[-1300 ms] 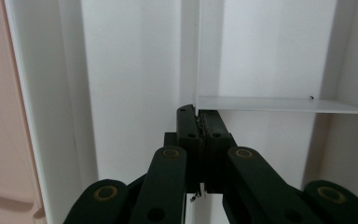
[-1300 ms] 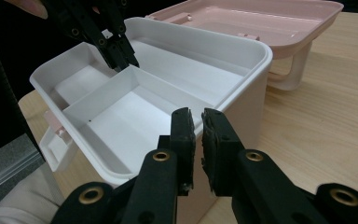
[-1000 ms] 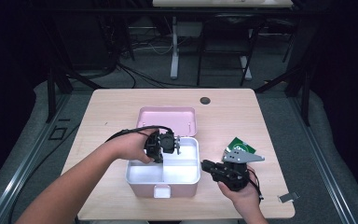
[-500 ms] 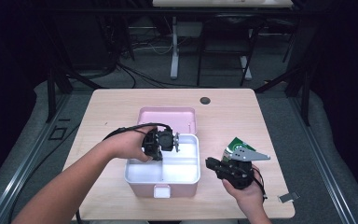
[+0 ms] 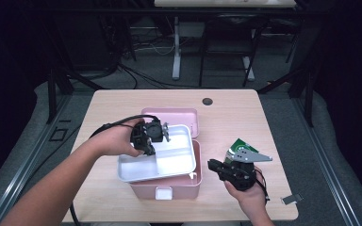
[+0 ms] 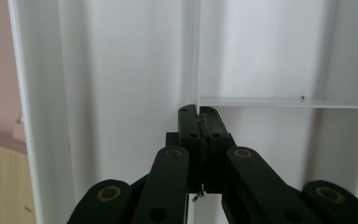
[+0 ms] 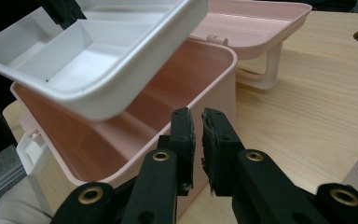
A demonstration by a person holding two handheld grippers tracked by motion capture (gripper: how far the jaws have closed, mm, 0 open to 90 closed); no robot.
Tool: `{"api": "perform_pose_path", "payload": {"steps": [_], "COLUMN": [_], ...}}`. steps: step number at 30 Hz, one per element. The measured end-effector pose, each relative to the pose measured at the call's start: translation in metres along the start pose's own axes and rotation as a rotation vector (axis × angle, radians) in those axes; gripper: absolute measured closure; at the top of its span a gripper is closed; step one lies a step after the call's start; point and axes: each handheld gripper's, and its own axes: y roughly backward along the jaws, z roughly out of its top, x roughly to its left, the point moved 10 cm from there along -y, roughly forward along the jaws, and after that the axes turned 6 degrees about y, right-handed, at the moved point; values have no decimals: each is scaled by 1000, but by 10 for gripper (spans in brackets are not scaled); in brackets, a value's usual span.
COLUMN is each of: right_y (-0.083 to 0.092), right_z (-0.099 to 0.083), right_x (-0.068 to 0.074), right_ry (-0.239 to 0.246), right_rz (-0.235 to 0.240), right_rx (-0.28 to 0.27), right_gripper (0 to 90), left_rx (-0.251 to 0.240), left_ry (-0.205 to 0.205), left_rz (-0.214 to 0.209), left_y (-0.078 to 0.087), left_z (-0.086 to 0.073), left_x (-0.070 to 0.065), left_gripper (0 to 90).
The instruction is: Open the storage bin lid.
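- Left gripper [image 5: 162, 133] is clamped on the white tray's [image 5: 169, 157] divider, tilting it clear of the pink box [image 5: 195, 181].
- Right gripper [image 5: 213, 165], jaws nearly together and holding nothing, waits beside the box.

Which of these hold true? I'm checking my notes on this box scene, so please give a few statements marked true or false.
1. The left gripper is shut on the white tray's divider. True.
2. The tray sits level inside the pink box. False: it is lifted and tilted above the box.
3. The box's lid is open, lying behind the box. True.
4. The right gripper holds the green packet. False: its fingers are nearly shut on nothing, and the packet lies on the table beside the hand.
5. The box under the tray looks empty. True, as far as the right gripper view shows.
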Motion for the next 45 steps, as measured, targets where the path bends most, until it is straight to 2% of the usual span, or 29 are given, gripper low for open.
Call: {"api": "perform_pose_path", "payload": {"steps": [2, 3, 4, 5, 6, 8, 9, 10, 13, 14, 17, 20, 21, 22, 23, 24, 27, 28, 33, 38, 39, 41, 43, 45], "right_y": [0, -1, -1, -1, -1, -2, -2, -2, -2, -2, -3, -2, -2, -2, -2, -2, -3, -3, -4, -4, -4, -4, -4, -4], "right_z": [-1, -1, -2, -2, -2, -2, -3, -3, -3, -3, -3, -3, -3, -3, -3, -3, -3, -3, -3, -3, -3, -4, -4, -3], "right_x": [0, 0, 0, 0, 0, 0, 0, 0, -1, 0, -1, -1, -1, -1, -1, -1, -1, -1, -1, -1, -1, -1, 0, 0], "right_ry": [-2, -2, -2, -1, -1, -3, 0, 0, -3, -4, -2, -3, -3, -3, -4, -4, -5, -5, -5, -6, -5, -1, -1, -1], "right_rz": [1, -2, -1, 0, 0, 1, -1, -1, -12, 0, -10, -4, -5, -5, -5, -5, -4, -4, -13, -14, -14, -13, -6, -10], "right_rx": [8, 10, 11, 13, 13, 9, 16, 16, 18, 14, 13, 14, 14, 14, 14, 14, 15, 15, 12, 13, 14, 20, 19, 19], "right_gripper": [824, 823, 823, 823, 823, 822, 822, 822, 822, 822, 821, 819, 818, 818, 816, 816, 816, 816, 814, 812, 812, 811, 810, 808], "left_rx": [8, 11, 11, -9, -9, -31, -50, -50, -71, -65, -66, -64, -55, -55, -52, -52, -51, -51, -48, -40, -40, -35, -21, -9], "left_ry": [88, 178, 231, 291, 291, 390, 461, 461, 558, 583, 648, 696, 714, 714, 743, 743, 794, 794, 846, 863, 876, 878, 884, 887], "left_rz": [-7, 9, 13, 21, 21, 7, -11, -11, 0, 7, 16, 18, 28, 28, 27, 27, 30, 30, 36, 36, 28, 28, 32, 18], "left_y": [1, -1, -1, -1, -1, 1, 3, 3, 5, 6, 7, 6, 6, 6, 5, 5, 2, 2, -4, -13, -21, -26, -36, -49], "left_z": [-10, -18, -22, -26, -26, -34, -43, -43, -59, -65, -81, -97, -108, -108, -119, -119, -139, -139, -165, -177, -180, -182, -184, -185], "left_x": [7, 14, 18, 22, 22, 28, 34, 34, 44, 47, 56, 62, 67, 67, 70, 70, 76, 76, 80, 78, 76, 76, 75, 72], "left_gripper": [896, 896, 896, 896, 896, 896, 896, 896, 896, 896, 896, 896, 896, 896, 896, 896, 896, 896, 896, 896, 896, 896, 896, 896]}}
